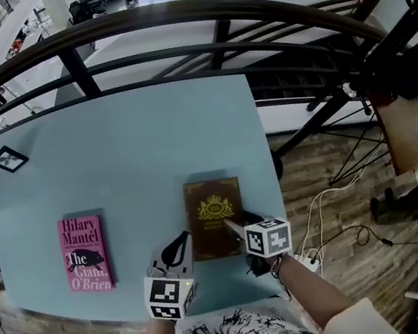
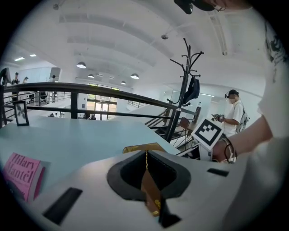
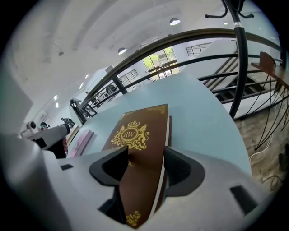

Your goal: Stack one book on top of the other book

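A brown book with a gold crest lies near the front edge of the light blue table. A pink paperback lies flat to its left, apart from it. My left gripper is at the brown book's near left corner. In the left gripper view the jaws are shut on a thin brown edge of the brown book. My right gripper is at the near right corner. In the right gripper view its jaws stand wide, with the brown book between them.
A small framed picture stands at the table's far left. A dark curved railing runs behind the table. Cables lie on the floor to the right, by a chair. A person stands beyond a coat stand.
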Tool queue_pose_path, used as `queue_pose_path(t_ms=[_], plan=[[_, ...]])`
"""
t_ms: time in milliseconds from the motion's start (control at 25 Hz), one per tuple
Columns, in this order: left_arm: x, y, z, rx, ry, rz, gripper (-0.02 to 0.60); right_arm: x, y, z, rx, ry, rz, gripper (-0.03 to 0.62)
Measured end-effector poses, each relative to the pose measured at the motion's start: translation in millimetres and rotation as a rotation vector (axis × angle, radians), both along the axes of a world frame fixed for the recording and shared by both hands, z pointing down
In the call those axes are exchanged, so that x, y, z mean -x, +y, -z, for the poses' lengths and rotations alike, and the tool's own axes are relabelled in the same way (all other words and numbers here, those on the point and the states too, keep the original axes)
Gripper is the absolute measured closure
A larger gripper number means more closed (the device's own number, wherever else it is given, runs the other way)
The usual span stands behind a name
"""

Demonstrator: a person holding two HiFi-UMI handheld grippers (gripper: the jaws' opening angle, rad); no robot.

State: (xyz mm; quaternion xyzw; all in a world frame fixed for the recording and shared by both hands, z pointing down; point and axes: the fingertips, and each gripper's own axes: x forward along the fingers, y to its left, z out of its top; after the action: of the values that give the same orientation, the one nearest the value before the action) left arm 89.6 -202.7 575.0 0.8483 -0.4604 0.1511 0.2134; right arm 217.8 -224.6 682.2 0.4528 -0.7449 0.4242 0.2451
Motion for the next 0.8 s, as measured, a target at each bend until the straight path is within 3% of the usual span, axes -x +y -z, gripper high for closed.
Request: queue_pose_path(t_ms=[120,280,400,440,520,800], plan=[[1,-1,-13,0.041,0.001,-0.008,0.569,0,0,-1,-0.009,-0.005,-0.01,0.364],[-6,0,-34,0.2,0.032,-0.015,0.569,0,2,-1,-0.029,0.001,0.005,0.361],[-7,-2,-47,0.238,0.006,-0.022,0.568,0,1,0,-0.035,-0.006,0.008,0.359],[-7,-2,-51,0.247,-0.008,-0.028,0.557,0,1,0,-0.037,-0.008,0.01,0.359],[-10,-3,-60,0.279,-0.012,-0.043,0.425,1,1,0,-0.045,-0.005,0.016,0.359],[-24,4,-93,0.453,-0.004,-0.1,0.377,2,1,1,-0.086,-0.006,0.022,0.356]])
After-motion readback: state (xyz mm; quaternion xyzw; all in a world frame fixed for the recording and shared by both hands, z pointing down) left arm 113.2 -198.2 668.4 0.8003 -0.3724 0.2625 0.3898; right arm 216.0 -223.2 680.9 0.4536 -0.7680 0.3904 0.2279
